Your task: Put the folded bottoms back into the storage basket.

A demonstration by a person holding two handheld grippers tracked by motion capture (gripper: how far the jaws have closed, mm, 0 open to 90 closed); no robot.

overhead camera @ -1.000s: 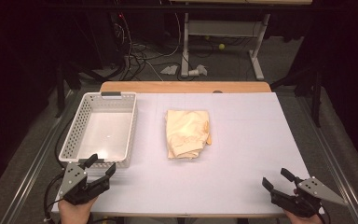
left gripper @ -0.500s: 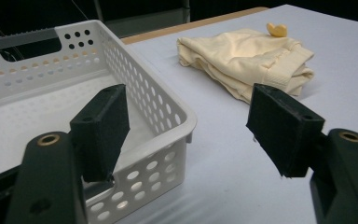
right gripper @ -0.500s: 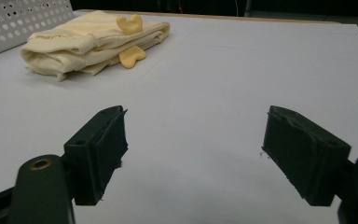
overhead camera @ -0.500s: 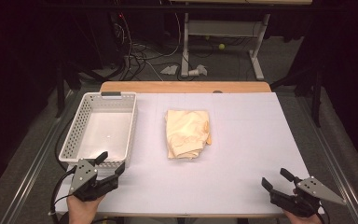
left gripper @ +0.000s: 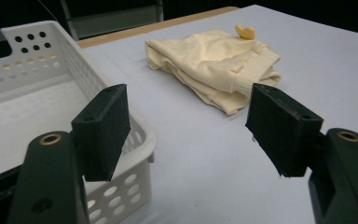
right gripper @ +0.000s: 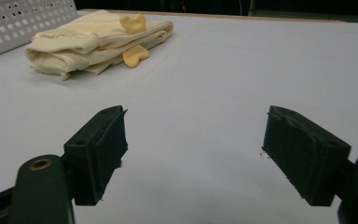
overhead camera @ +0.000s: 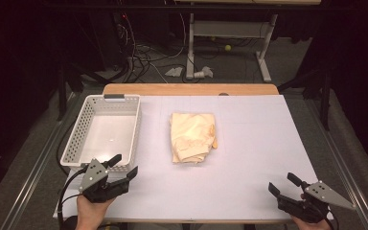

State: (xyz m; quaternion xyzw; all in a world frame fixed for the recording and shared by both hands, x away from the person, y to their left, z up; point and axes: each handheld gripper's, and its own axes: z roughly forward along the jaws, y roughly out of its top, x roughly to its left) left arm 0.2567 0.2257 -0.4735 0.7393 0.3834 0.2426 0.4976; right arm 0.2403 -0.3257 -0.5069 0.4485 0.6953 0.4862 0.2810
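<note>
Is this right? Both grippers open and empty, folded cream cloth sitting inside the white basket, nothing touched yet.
Not quite. The cloth is not in the basket; it lies on the table to the basket's right, apart from it, as the high view shows. The basket holds nothing. The rest stands: left gripper and right gripper are open, empty and clear of the cloth.

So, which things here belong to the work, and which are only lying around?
Part of the work:
- folded cream garment, mid-table
- white perforated basket, empty, to its left
- left gripper, jaws open, by the basket's near corner
- right gripper, jaws open, at the table's near right

Just lying about:
- cables on the floor
- small ball beyond the table
</note>
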